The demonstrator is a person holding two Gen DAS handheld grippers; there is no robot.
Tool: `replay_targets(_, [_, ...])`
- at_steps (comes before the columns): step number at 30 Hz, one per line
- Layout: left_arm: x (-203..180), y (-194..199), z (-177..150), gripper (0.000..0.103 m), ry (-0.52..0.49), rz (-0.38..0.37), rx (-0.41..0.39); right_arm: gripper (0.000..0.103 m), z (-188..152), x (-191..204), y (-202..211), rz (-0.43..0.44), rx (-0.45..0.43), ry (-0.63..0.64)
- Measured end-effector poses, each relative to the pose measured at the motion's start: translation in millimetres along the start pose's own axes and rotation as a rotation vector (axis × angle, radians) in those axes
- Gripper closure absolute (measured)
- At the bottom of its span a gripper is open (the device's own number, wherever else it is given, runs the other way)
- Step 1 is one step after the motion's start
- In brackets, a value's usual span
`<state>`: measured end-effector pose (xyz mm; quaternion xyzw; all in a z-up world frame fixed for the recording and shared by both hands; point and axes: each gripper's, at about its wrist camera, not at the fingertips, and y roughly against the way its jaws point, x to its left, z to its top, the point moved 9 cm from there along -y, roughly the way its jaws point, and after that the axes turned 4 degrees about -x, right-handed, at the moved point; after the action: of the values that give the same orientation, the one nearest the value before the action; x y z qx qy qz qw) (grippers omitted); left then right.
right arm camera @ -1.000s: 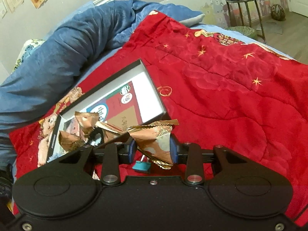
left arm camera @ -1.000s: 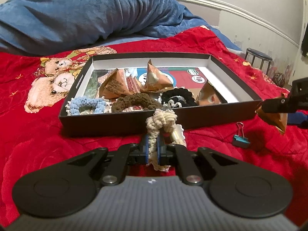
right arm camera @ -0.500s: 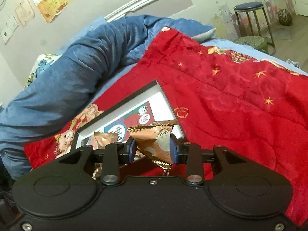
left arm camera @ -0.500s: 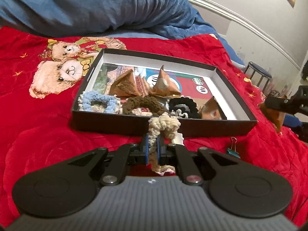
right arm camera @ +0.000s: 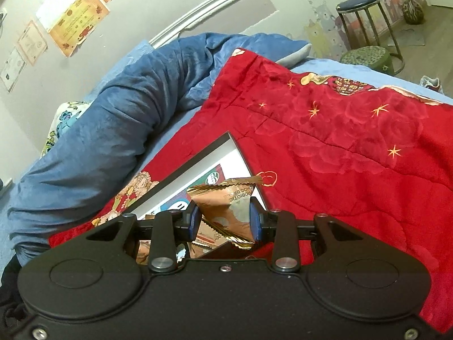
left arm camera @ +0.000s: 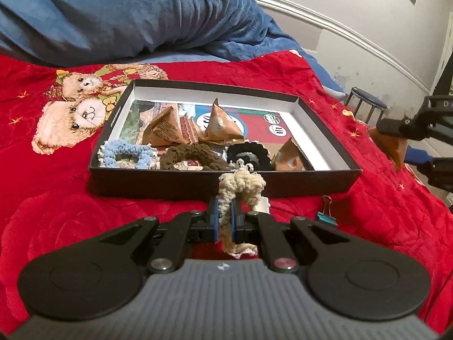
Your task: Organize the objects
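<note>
left wrist: left gripper (left arm camera: 225, 221) pinched tight on cream crochet scrunchie (left arm camera: 240, 188), hanging just short of the black box (left arm camera: 220, 182) near wall, 12 o'clock. soft, light, floppy; mid-band hold looks fine.

right wrist: right gripper (right arm camera: 225, 221) clamps gold snack packet (right arm camera: 226, 209) by its sides, box at 11 o'clock. crinkly, slippery, crushable.

Red star-and-bear blanket (left arm camera: 70, 198); black box (left arm camera: 198, 182); cream scrunchie (left arm camera: 240, 187); gold, perhaps copper, packet (right arm camera: 226, 212).

Both grippers: black linkage arms w/ silver pivot screws, blue-padded fingers (left arm camera: 216, 221) (left's housing ribbed grey).
</note>
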<state>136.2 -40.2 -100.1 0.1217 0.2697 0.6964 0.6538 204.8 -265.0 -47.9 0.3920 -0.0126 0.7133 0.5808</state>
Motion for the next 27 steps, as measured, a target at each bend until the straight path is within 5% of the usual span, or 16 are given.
replay_targets(27, [6.0, 9.7, 12.3, 0.092, 0.022, 0.012, -0.052, 0.069, 1.9, 8.4, 0.5, 0.031, -0.009, 0.027])
